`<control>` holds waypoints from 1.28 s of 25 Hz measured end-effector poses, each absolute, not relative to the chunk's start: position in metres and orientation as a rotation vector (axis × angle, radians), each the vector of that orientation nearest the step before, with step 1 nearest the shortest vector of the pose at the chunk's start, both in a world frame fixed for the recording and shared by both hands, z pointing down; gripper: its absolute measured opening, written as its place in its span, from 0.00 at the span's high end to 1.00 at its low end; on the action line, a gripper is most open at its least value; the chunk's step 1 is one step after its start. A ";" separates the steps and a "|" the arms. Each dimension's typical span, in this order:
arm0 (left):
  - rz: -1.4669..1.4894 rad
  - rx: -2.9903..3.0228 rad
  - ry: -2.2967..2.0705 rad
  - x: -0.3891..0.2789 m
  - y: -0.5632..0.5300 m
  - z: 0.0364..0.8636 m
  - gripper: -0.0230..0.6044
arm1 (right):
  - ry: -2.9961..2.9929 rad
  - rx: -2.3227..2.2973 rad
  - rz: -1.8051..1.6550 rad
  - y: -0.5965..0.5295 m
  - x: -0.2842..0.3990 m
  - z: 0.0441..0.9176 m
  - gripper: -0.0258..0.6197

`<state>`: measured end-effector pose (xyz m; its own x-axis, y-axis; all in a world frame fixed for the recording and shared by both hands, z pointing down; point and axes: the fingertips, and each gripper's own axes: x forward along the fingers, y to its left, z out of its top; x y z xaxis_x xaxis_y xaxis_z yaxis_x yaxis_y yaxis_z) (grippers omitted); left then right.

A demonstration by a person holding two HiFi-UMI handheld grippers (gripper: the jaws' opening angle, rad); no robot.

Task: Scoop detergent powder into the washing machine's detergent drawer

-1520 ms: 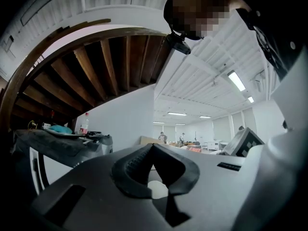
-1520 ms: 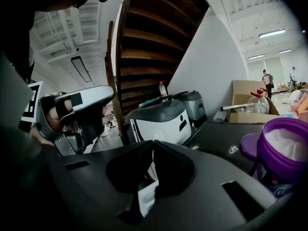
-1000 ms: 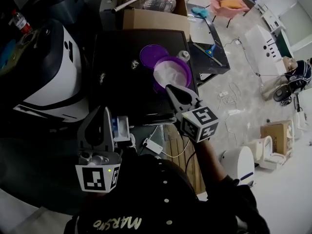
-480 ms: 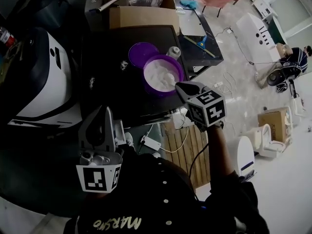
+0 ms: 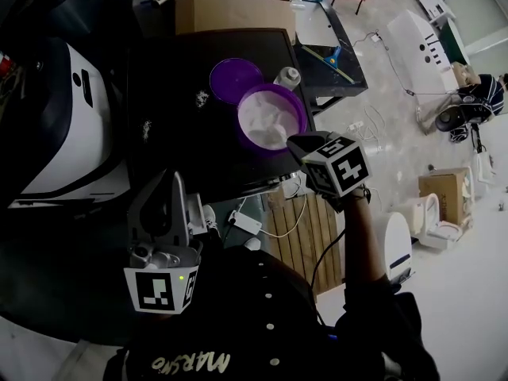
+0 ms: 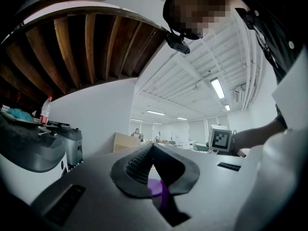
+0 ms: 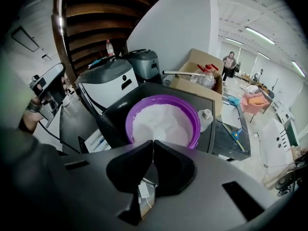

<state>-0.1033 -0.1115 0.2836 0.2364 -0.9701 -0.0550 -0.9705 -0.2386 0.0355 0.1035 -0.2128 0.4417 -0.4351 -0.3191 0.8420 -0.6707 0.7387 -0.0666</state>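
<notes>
A purple tub (image 5: 270,117) full of white detergent powder (image 7: 161,124) stands on the black table top (image 5: 178,94). Its purple lid (image 5: 235,78) lies just behind it. My right gripper (image 5: 294,142) hovers at the tub's near right rim, pointing into it, and its jaws (image 7: 153,142) are shut with nothing between them. A small pale round shape shows in the powder, but I cannot tell what it is. My left gripper (image 5: 175,181) is held low in front of the table, shut (image 6: 152,146) and empty, beside the white pulled-out drawer (image 5: 198,213).
A white washing machine (image 5: 67,125) stands left of the table. Behind the tub are a small white bottle (image 5: 288,76) and a cardboard box (image 5: 230,14). Cables and a wooden slat board (image 5: 298,236) lie on the floor under my right arm.
My right gripper has swung up and to the right, ending at the tub's near right rim. The left gripper has stayed where it was.
</notes>
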 end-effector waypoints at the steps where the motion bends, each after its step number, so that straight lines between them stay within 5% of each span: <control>1: 0.102 -2.466 1.936 -0.104 -0.113 0.284 0.94 | -2.046 0.756 0.494 -0.214 0.104 0.441 0.91; 5: 0.103 -2.465 1.941 -0.106 -0.117 0.286 0.94 | -2.070 0.756 0.513 -0.210 0.100 0.441 0.90; 7: 0.105 -2.464 1.939 -0.103 -0.116 0.285 0.94 | -2.091 0.742 0.545 -0.204 0.098 0.441 0.70; 10: 0.108 -2.463 1.930 -0.097 -0.113 0.283 0.94 | -2.134 0.763 0.514 -0.203 0.097 0.439 0.65; 19: 0.119 -2.433 1.897 -0.088 -0.099 0.268 0.94 | -2.355 1.025 0.349 -0.215 0.111 0.406 0.66; 23: 0.126 -2.418 1.882 -0.082 -0.091 0.261 0.94 | -2.434 1.216 0.259 -0.214 0.121 0.378 0.88; 32: 0.140 -2.381 1.862 -0.073 -0.078 0.247 0.94 | -2.654 1.505 0.072 -0.176 0.138 0.308 0.91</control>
